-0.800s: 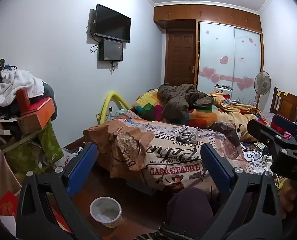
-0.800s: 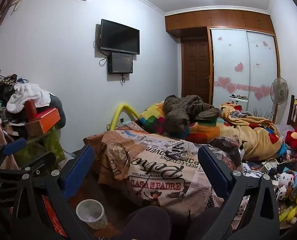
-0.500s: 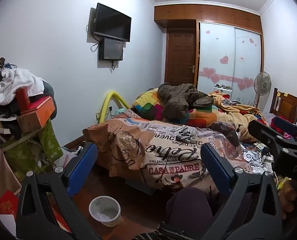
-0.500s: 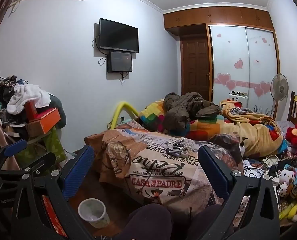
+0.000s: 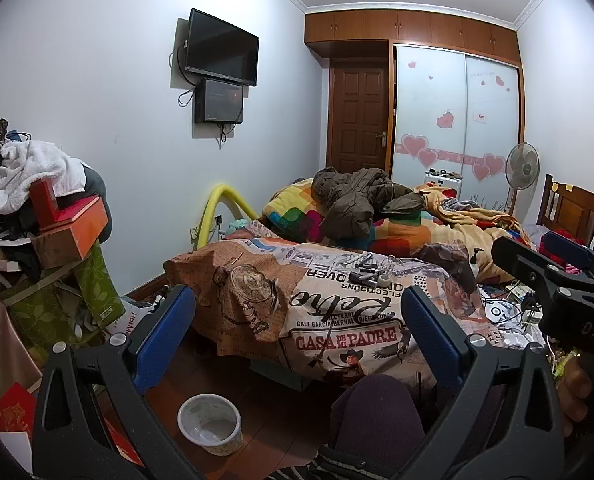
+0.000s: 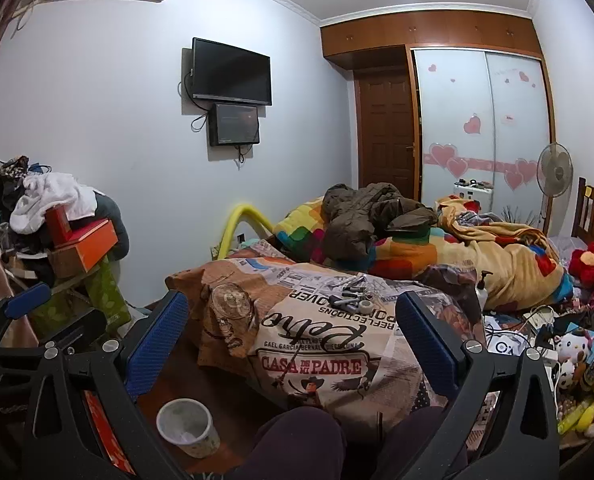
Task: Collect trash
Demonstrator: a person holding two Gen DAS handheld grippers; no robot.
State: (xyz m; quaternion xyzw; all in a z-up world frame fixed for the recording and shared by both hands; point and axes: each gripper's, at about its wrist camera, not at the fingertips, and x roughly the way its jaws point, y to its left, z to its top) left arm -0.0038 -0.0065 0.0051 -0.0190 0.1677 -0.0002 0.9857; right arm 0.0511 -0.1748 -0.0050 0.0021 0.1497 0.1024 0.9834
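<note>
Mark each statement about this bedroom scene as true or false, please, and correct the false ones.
1. Both grippers are open and hold nothing. True: the left gripper and the right gripper have their jaws spread wide, with nothing between them.
2. The white cup stands on the bed. False: it stands upright on the wooden floor, beside the bed.
3. The television is switched on. False: its screen is dark.
4. A brown jacket lies on the colourful blanket. True.
5. The wooden door is wide open. False: it is closed.
6. A standing fan is near the wardrobe. True.
</note>
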